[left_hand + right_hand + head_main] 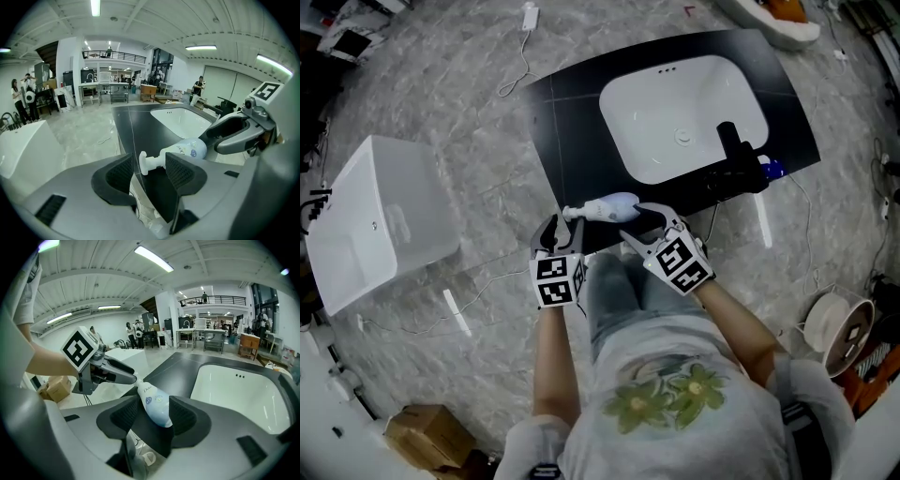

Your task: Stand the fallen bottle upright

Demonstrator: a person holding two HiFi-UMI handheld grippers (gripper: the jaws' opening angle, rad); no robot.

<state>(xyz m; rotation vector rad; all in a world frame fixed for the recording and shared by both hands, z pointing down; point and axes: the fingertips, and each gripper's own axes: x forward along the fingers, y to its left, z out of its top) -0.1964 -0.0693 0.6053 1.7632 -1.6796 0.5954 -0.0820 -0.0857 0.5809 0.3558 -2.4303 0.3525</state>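
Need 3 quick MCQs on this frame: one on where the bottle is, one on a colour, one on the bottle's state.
1. Where is the bottle?
A. inside the sink basin
B. on the black counter, at its near edge in front of the sink
C. on the floor beside the counter

2. What colour is the faucet?
A. black
B. white
C. red

3. How does the bottle stand?
A. upright on its base
B. upside down on its pump
C. lying on its side

Answers:
1 B: in the head view the bottle rests on the counter, on the person's side of the sink.
2 A: the faucet is dark against the white basin.
3 C: its long axis runs along the counter edge, with the pump head pointing toward the person's left.
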